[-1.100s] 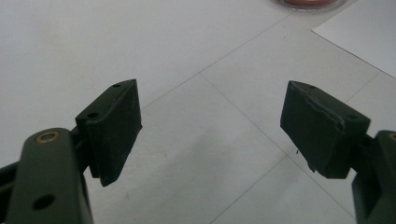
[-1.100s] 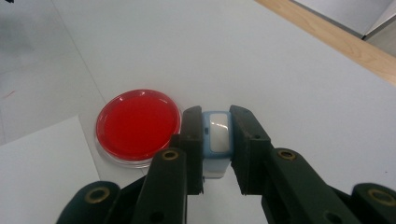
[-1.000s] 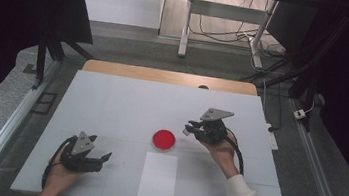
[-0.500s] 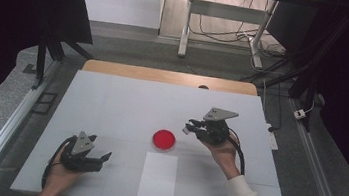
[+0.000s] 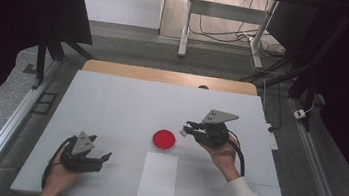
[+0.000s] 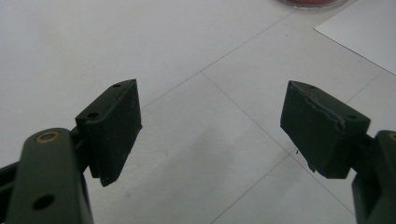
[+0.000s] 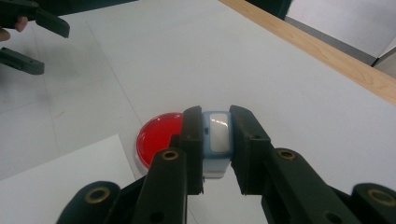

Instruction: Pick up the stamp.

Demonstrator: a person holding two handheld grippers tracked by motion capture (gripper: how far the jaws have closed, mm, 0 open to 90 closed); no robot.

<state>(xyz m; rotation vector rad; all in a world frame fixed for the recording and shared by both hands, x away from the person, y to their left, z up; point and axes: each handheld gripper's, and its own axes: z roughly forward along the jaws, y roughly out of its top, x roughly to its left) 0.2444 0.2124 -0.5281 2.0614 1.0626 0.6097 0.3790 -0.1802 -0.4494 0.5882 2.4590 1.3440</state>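
A round red dish [image 5: 164, 139] lies on the white table, just above a white sheet of paper [image 5: 158, 176]. My right gripper [image 5: 188, 129] hovers a little right of the dish, shut on a small pale blue and white block [image 7: 216, 135] that its jaws clamp from both sides; the red dish [image 7: 159, 136] shows just beyond and left of the jaws. My left gripper [image 5: 103, 159] rests near the table's front left, open, with bare table between its pads [image 6: 115, 123].
The white table [image 5: 126, 102] has a wooden strip [image 5: 170, 77] along its far edge. A corner of the paper [image 6: 362, 32] lies ahead and right of the left jaws. Metal rails flank the table; a desk frame and cables stand beyond.
The right gripper with the block has dipped slightly lower and nearer the dish. The left gripper has stayed put.
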